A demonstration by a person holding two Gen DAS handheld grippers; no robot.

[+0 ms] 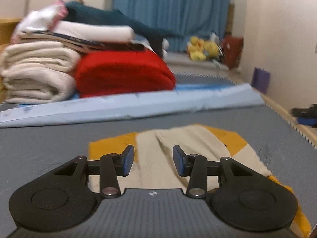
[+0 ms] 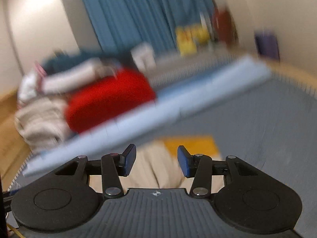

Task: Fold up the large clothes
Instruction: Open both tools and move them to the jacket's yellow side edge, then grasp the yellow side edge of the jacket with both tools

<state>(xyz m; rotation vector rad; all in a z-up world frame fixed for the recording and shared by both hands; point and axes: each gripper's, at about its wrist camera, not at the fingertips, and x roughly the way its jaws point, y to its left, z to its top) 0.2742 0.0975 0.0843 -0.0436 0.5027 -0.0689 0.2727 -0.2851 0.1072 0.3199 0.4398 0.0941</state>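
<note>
1. The cream and mustard garment point(image 1: 178, 158) lies flat on the grey mat point(image 1: 49, 148), directly below and ahead of both my grippers; in the right wrist view it point(image 2: 158, 168) shows as a cream fold with a mustard patch beyond it.
2. My left gripper point(image 1: 153, 159) has its jaws spread apart with nothing between them, hovering over the cream middle of the cloth.
3. My right gripper point(image 2: 156, 159) also has its jaws parted and holds nothing; that view is tilted and blurred.
4. Past the garment, a pale blue board point(image 1: 138, 105) runs across the mat.
5. Behind it sits a pile of folded things: a red blanket point(image 1: 124, 73), cream blankets point(image 1: 37, 71) on its left, white and dark teal pieces on top.
6. A blue curtain point(image 1: 170, 6) hangs at the back, with yellow plush toys point(image 1: 202, 48) near its foot.
</note>
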